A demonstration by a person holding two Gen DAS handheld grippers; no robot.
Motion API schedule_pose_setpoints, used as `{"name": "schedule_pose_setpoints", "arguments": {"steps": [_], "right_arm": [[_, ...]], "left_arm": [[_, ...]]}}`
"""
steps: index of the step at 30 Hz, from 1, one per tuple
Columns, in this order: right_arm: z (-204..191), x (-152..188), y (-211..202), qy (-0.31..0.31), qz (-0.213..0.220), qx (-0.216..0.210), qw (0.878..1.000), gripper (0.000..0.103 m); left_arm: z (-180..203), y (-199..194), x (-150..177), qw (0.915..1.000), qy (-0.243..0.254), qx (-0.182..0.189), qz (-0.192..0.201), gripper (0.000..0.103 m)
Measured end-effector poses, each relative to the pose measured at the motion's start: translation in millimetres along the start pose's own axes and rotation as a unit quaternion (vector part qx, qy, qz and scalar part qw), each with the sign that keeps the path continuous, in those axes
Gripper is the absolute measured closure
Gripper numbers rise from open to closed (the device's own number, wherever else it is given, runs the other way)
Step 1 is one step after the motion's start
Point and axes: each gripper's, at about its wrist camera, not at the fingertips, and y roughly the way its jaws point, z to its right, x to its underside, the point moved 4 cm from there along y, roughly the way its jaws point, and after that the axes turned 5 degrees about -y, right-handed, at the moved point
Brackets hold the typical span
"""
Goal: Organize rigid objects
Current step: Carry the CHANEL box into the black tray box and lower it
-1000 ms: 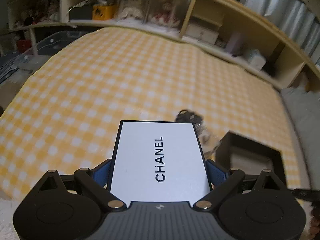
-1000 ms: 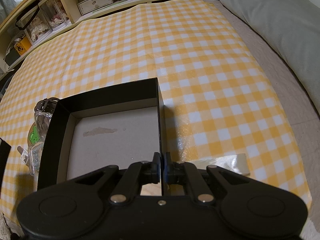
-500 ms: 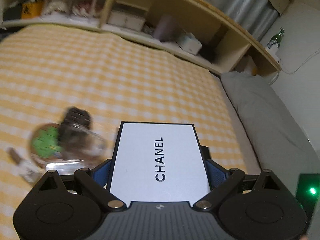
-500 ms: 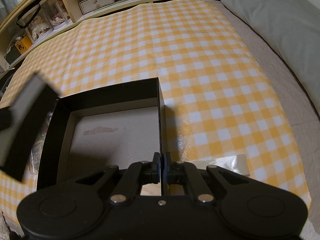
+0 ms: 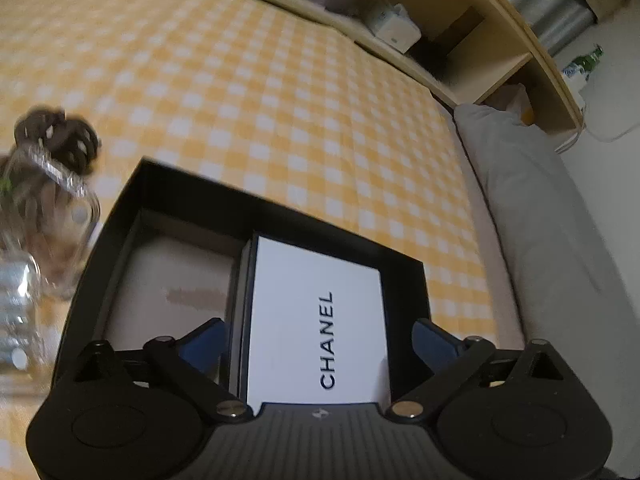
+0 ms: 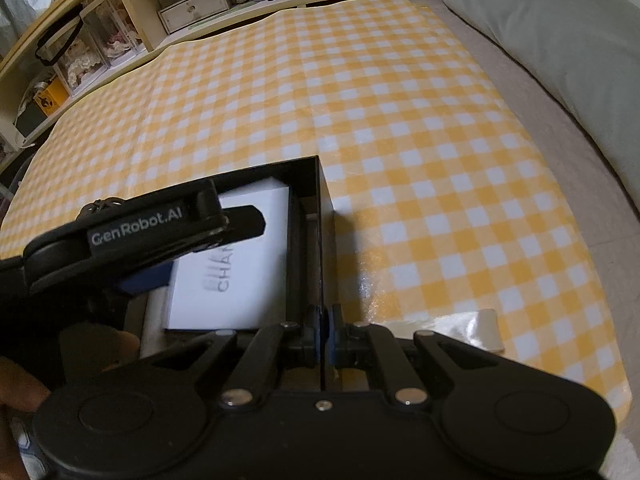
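White Chanel box: rectangular, black-edged, long axis running away from the left wrist camera, lettering reading along that axis. It sits in the right half of the open black box, whose grey floor shows bare to the left. Left gripper: blue pads spread just clear of the Chanel box's sides. Right gripper: clamped on the black box's right wall. Both boxes rest on a yellow checked cloth. Clear plastic items, blurred, lie just left of the black box.

Matt black cardboard tray, glossy checked cloth.
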Motion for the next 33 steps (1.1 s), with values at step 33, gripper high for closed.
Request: {"name": "schedule_pose_setpoints", "arguments": {"steps": [33], "right_arm": [[4, 9, -20, 0.000, -0.002, -0.001, 1.000, 0.092]], "left_arm": [[-7, -17, 12, 0.9966, 0.056, 0.016, -0.058, 0.042]]}}
